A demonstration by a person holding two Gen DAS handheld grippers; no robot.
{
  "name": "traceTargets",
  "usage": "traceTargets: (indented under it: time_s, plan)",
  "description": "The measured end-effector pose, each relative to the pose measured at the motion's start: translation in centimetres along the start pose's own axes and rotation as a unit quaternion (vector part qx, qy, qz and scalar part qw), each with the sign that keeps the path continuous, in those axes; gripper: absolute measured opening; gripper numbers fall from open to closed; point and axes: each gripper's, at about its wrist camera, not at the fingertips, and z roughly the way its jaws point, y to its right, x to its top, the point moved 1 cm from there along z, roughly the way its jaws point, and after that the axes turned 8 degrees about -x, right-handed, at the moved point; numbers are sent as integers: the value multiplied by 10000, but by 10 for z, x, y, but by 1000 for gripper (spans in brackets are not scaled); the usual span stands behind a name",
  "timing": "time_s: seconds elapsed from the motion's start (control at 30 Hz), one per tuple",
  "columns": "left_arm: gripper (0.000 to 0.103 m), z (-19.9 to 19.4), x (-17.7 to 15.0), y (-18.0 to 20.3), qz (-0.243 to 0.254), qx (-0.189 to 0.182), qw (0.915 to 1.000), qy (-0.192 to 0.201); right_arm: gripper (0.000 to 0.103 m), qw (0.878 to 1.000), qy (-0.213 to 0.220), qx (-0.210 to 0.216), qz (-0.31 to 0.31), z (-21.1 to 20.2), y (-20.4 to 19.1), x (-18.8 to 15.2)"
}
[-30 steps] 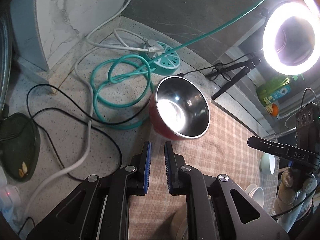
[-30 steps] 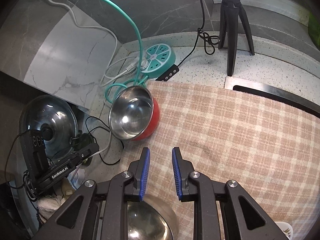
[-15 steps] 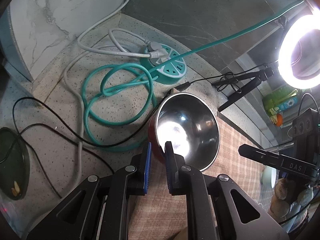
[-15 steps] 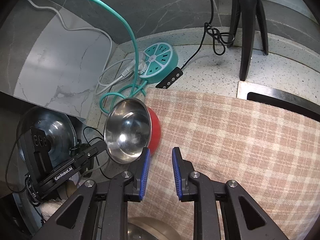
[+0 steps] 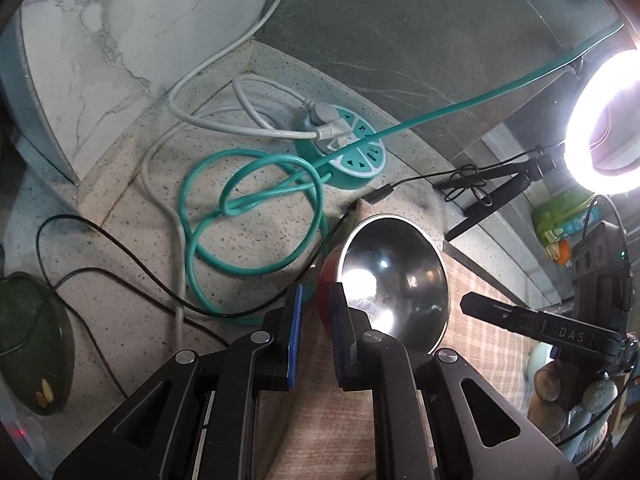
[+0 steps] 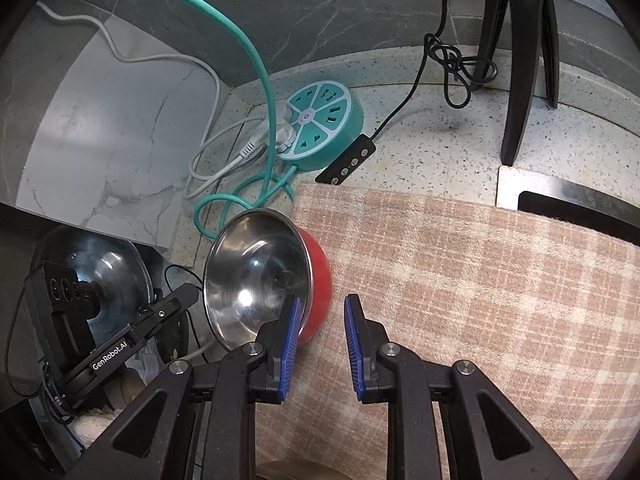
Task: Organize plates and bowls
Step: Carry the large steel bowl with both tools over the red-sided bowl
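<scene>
A steel bowl with a red outside point(image 5: 396, 280) point(image 6: 256, 272) lies tilted at the far left corner of the checked mat point(image 6: 480, 280), its mouth facing left in the right wrist view. My left gripper point(image 5: 316, 292) is shut with only a thin gap and grips nothing. Its tips are at the bowl's red wall, and whether they touch it I cannot tell. In the right wrist view the left gripper point(image 6: 188, 292) comes in low beside the rim. My right gripper point(image 6: 323, 300) is slightly open and empty at the bowl's red side, and its tip point(image 5: 466, 302) shows just right of the rim.
A round teal power strip point(image 6: 324, 120) with looped teal cable point(image 5: 200, 216) and white and black cords lies on the speckled counter behind the bowl. A lit ring light point(image 5: 600, 120) stands on a tripod point(image 6: 520, 60). A pot lid point(image 6: 100, 280) and a green dish point(image 5: 32, 340) are at the left.
Both grippers have moved forward and down toward the red bowl, which now sits right at their fingertips. The bowl keeps its tilt. Neither gripper's gap has changed.
</scene>
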Motion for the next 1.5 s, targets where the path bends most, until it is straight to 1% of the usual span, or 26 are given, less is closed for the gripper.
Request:
traceTargets:
  time_s: [0.13,0.27,0.33,0.6,0.77,0.83,0.9,1.0,1.27,1.5]
  plan:
    - [12,3,0,1,59,2,10000,-41,21,10000,-22,-11,-31,4,-3,3]
    - [12,6,1,5,86,-79,9999,-94,21,10000,-22,-67,-31,8,-3,5]
    - [16,10,1,7,112,-143,9997,-165,21,10000,-39,-57,-13,10,-2,5]
    - [16,17,0,12,177,-172,9995,-214,21,9998,-69,-133,-122,15,-6,5]
    - [16,17,0,14,231,-194,9993,-206,20,9998,-117,-119,-78,19,-6,6]
    - [15,18,0,15,249,-210,9993,-204,19,9998,-122,-109,-88,19,-7,6]
    - [13,18,1,16,275,-193,9993,-184,14,9998,-126,-113,-113,19,-8,6]
    - [11,18,1,17,309,-191,9992,-172,10,9997,-152,-107,-145,19,-11,6]
    - [11,16,1,16,298,-202,9992,-174,8,9996,-166,-167,-182,18,-13,4]
    - [11,7,-3,24,339,-218,9991,-128,8,9996,-93,-161,-210,4,-14,0]
